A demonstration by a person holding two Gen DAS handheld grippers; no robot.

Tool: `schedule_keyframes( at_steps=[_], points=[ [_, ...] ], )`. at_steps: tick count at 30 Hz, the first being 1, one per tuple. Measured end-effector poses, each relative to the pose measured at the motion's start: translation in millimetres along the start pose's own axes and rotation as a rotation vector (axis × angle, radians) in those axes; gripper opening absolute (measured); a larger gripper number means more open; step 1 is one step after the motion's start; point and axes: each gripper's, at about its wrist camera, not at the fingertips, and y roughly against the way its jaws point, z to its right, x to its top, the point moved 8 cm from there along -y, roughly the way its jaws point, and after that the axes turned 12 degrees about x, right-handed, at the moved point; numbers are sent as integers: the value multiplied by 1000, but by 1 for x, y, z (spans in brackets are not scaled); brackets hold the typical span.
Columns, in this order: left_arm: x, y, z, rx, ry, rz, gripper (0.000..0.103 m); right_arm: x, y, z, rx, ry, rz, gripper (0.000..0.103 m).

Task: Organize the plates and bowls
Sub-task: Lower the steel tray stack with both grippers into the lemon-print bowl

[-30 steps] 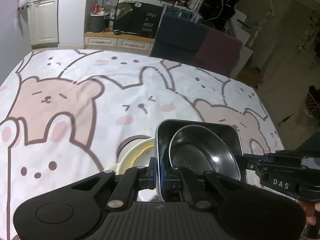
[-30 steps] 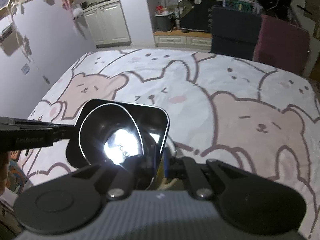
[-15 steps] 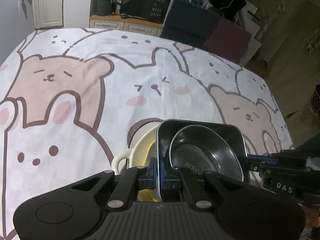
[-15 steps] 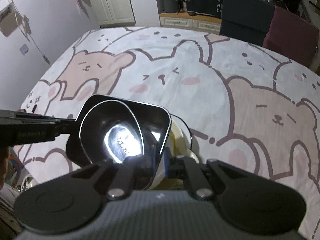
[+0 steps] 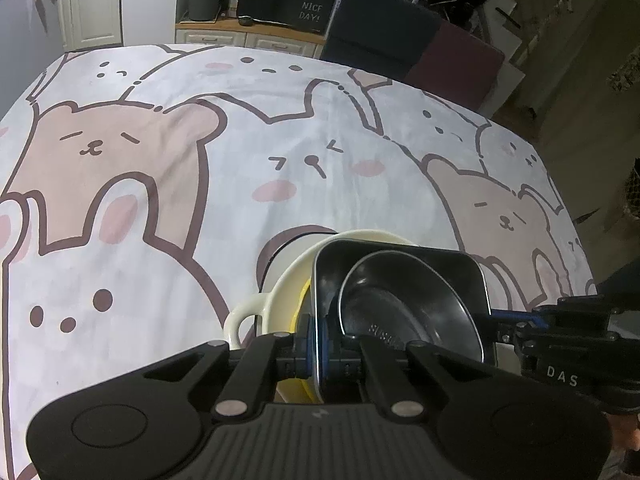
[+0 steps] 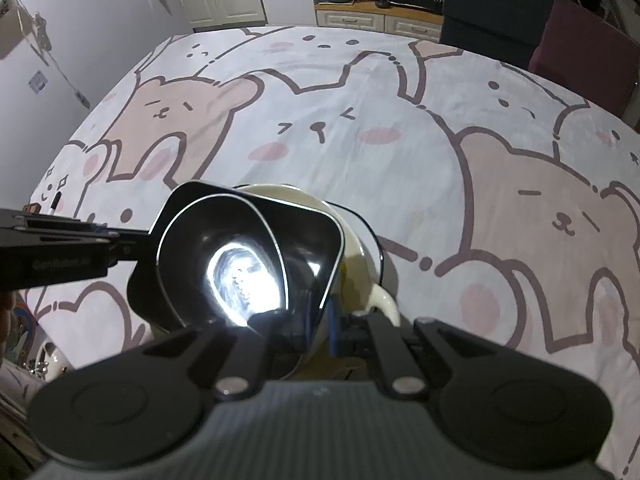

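Note:
A black square dish [image 5: 460,268] carries a round steel bowl [image 5: 404,312]. My left gripper [image 5: 320,348] is shut on the dish's left rim. My right gripper [image 6: 324,320] is shut on the opposite rim, and in the left wrist view it shows at the right [image 5: 560,340]. Under the dish stands a cream bowl [image 5: 280,292] with a loop handle and a yellow inside. The dish [image 6: 312,232] hangs over the cream bowl's [image 6: 360,268] mouth; whether they touch I cannot tell. Glare whitens the steel bowl's [image 6: 192,248] bottom.
The table wears a cloth with bear and rabbit drawings [image 5: 160,160]. A thin dark rim [image 6: 376,248] curves around the cream bowl's base. A dark chair [image 5: 380,40] and a maroon chair [image 5: 456,60] stand at the far edge. White cupboards [image 5: 96,4] are beyond.
Both grippers came down with the dish and steel bowl between them. The cream bowl, barely visible before, now shows widely beneath and behind the dish.

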Motion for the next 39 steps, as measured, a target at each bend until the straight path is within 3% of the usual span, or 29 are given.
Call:
schedule_keyframes(
  at_steps=[39],
  points=[
    [-1, -5, -1, 3, 4, -24, 8, 0, -8, -1, -8, -10, -29, 13]
  ],
)
